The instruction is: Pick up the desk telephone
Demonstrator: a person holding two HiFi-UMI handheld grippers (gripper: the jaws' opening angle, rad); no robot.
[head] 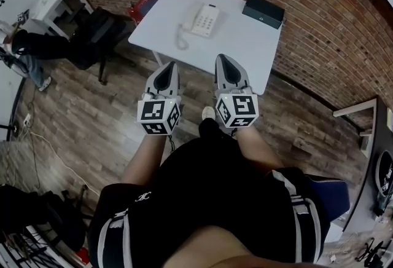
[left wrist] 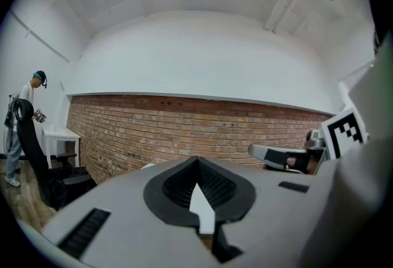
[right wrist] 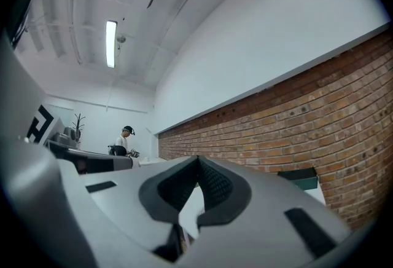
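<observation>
On the white table [head: 245, 45] at twelve o'clock, well ahead of the left gripper [head: 168, 67] and right gripper [head: 226, 59], sits the desk telephone [head: 206, 19]; both claws are pinched together, empty, so arriving unopened would likely shove it and unseat the handset [head: 194, 18].

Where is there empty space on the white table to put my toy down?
The biggest bare patch of the white table is its near right part, between the telephone, the dark box and the near edge. It is crowded on the left, around the telephone and its curly cord.
</observation>
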